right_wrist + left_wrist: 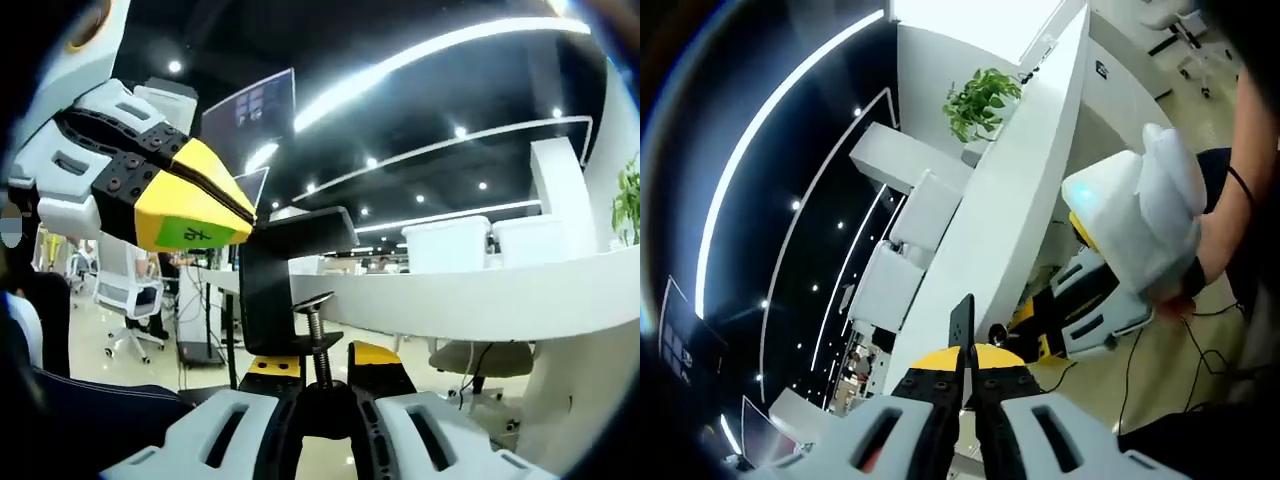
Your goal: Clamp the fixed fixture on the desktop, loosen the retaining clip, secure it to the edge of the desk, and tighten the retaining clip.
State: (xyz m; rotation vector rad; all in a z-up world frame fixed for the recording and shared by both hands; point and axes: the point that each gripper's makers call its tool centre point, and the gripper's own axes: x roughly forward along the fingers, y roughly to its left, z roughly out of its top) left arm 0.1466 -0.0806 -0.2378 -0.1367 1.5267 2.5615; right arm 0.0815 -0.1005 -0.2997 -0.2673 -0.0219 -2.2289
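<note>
— Where's the black clamp fixture (285,280)?

— At the white desk (480,300) edge, top arm over it. The left gripper (225,205) pinches that arm.

— And the right gripper (322,385)?

— Jaws seemingly closed round the screw (318,345) below, though partly hidden.

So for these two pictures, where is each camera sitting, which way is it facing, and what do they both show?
Left gripper view: rides on the left gripper, rolled, looking along the white desk toward a plant; the right gripper and a person's hand show at right.
Right gripper view: rides on the right gripper, low beneath the desk edge, facing the black clamp; the left gripper enters from the left.
Shared: desk, clamp, both grippers.
</note>
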